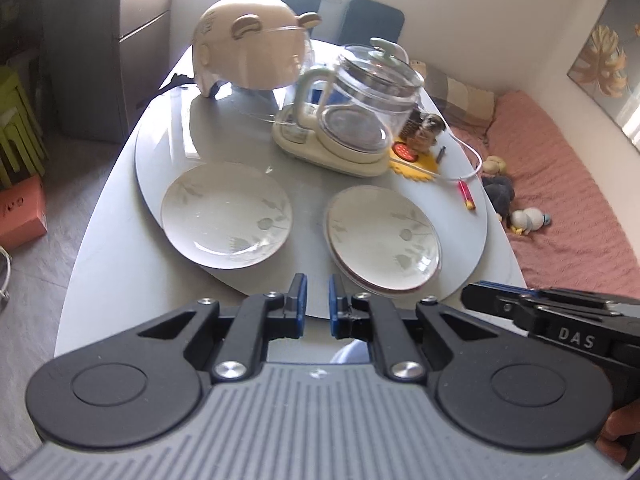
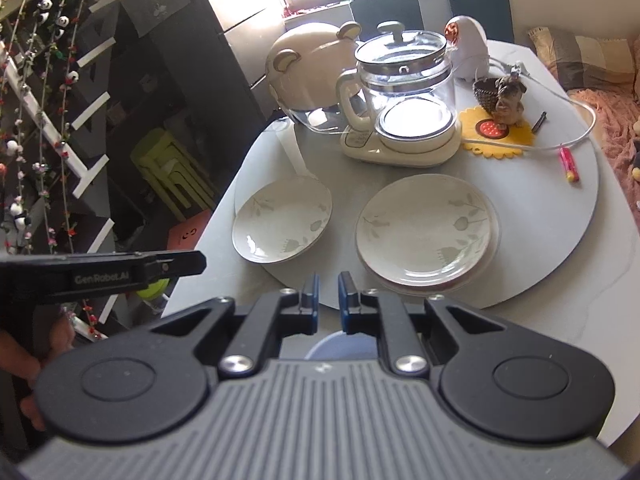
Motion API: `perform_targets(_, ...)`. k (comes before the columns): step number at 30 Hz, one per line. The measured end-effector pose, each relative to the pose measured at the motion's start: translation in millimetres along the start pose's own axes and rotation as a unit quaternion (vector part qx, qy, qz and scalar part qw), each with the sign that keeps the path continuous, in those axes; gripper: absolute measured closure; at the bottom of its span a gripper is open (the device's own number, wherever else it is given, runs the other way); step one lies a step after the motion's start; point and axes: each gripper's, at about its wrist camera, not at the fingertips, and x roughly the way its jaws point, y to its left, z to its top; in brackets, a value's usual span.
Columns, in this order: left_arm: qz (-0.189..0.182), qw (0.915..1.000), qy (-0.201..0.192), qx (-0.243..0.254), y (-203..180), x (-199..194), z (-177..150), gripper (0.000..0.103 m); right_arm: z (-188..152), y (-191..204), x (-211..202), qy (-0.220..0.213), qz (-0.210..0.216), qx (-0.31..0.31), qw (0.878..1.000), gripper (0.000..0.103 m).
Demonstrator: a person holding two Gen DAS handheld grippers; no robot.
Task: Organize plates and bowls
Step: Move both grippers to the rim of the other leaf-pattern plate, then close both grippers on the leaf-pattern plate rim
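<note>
Two white plates with a pale leaf print lie on the grey turntable (image 1: 304, 196). The left plate (image 1: 226, 214) (image 2: 282, 220) lies alone. The right plate (image 1: 384, 236) (image 2: 426, 228) rests on at least one more plate, whose brown rim shows beneath it. My left gripper (image 1: 318, 292) hovers shut and empty over the turntable's near edge, between the two plates. My right gripper (image 2: 328, 284) is also shut and empty, just short of the right stack. Each gripper shows from the side in the other's view: the right gripper (image 1: 472, 296) and the left gripper (image 2: 200, 262). A pale blue round object (image 2: 340, 346) under the fingers is mostly hidden.
Behind the plates stand a glass kettle (image 1: 360, 104) on its cream base, a beige bear-eared cover (image 1: 248, 44), a small figurine (image 2: 508, 96) on a yellow mat, a pink pen (image 2: 570, 166) and a clear tube. A pink bed (image 1: 560, 200) lies right of the table, green stools (image 2: 172, 168) left.
</note>
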Motion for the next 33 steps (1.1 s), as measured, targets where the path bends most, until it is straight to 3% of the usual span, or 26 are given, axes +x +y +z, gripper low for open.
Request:
perform_targets(4,0.01,0.9998,0.002,-0.016,31,9,8,0.091,10,13,27,0.011,0.004,0.018,1.0,0.089)
perform_targets(7,0.006,0.9995,0.026,-0.013,50,23,16,0.091,18,23,43,0.013,0.001,0.026,1.0,0.089)
perform_targets(9,0.016,0.9996,0.022,-0.003,58,28,19,0.085,24,37,50,0.011,-0.003,0.006,1.0,0.089)
perform_targets(10,0.011,0.9996,0.024,-0.006,64,32,22,0.077,25,44,52,0.005,-0.003,-0.009,1.0,0.088)
perform_targets(12,-0.005,0.9993,0.031,-0.02,78,41,26,0.068,27,57,59,0.001,-0.007,-0.028,1.0,0.078)
perform_targets(13,-0.008,0.9991,0.033,-0.027,85,46,28,0.066,29,59,64,0.004,-0.004,-0.027,1.0,0.07)
perform_targets(19,-0.006,0.9983,0.041,-0.041,126,87,42,0.05,35,59,109,0.038,-0.017,0.009,0.999,0.067)
perform_targets(27,0.013,0.9948,0.055,-0.085,190,161,62,0.05,39,47,182,0.061,-0.046,0.052,0.996,0.067)
perform_targets(33,0.006,0.9957,0.051,-0.077,215,201,81,0.051,38,33,226,0.083,-0.064,0.095,0.99,0.067)
